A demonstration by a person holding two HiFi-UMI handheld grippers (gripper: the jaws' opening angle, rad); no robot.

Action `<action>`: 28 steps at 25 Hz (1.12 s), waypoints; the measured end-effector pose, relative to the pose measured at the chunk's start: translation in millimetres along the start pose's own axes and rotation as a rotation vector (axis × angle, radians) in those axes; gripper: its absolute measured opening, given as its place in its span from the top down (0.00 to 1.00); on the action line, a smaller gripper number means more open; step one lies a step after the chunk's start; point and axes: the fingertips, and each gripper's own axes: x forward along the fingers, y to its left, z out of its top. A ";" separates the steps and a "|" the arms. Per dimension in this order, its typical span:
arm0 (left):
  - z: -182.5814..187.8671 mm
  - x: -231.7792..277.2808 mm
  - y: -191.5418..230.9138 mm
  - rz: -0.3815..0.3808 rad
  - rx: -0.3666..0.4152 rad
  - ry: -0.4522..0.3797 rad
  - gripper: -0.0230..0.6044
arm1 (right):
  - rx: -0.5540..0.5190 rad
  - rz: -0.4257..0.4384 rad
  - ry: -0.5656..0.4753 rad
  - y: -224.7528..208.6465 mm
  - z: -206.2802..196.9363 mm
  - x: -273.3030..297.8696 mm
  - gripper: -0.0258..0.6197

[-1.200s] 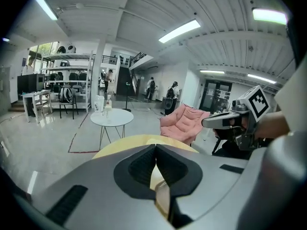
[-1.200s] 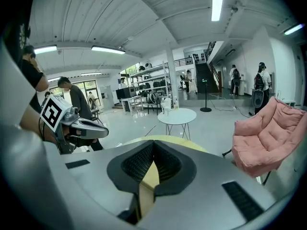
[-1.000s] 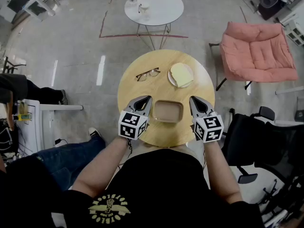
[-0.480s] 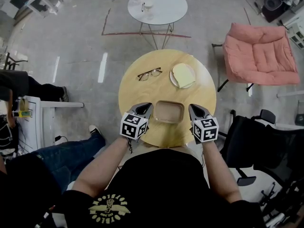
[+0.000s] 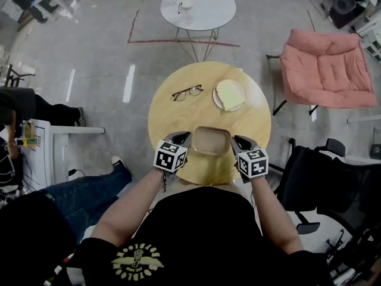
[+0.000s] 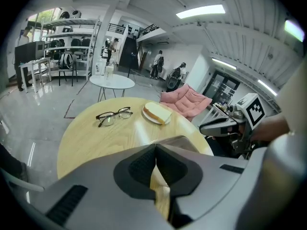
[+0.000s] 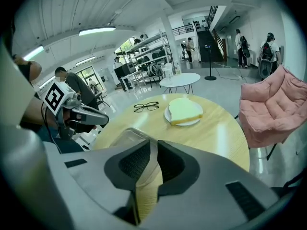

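Container (image 5: 211, 140): near edge of table (image 5: 169, 115), just beside both tools. Probably light, thin, slippery plastic; grip the end rims.
Left hand-held gripper (image 5: 183, 137): jaws closed, empty.
Right hand-held gripper (image 5: 237, 140): jaws a crack apart, empty.

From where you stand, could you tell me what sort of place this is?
Probably an open-plan lab or office lounge: metal storage shelves at the back, a pink lounge chair, and a white round table on a polished floor.
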 end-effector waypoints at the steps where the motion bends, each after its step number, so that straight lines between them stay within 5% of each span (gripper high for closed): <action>1: -1.8 0.9 -0.7 -0.002 -0.002 0.004 0.94 | 0.006 0.002 0.007 -0.3 -3.1 1.2 0.86; 22: -27.1 -3.2 -3.3 0.010 -0.021 0.054 0.94 | 0.078 0.007 0.109 -7.2 -41.2 28.3 0.82; 28: -30.9 -6.1 -1.6 0.015 -0.027 0.063 0.94 | 0.184 0.003 0.126 -14.4 -51.9 35.0 0.85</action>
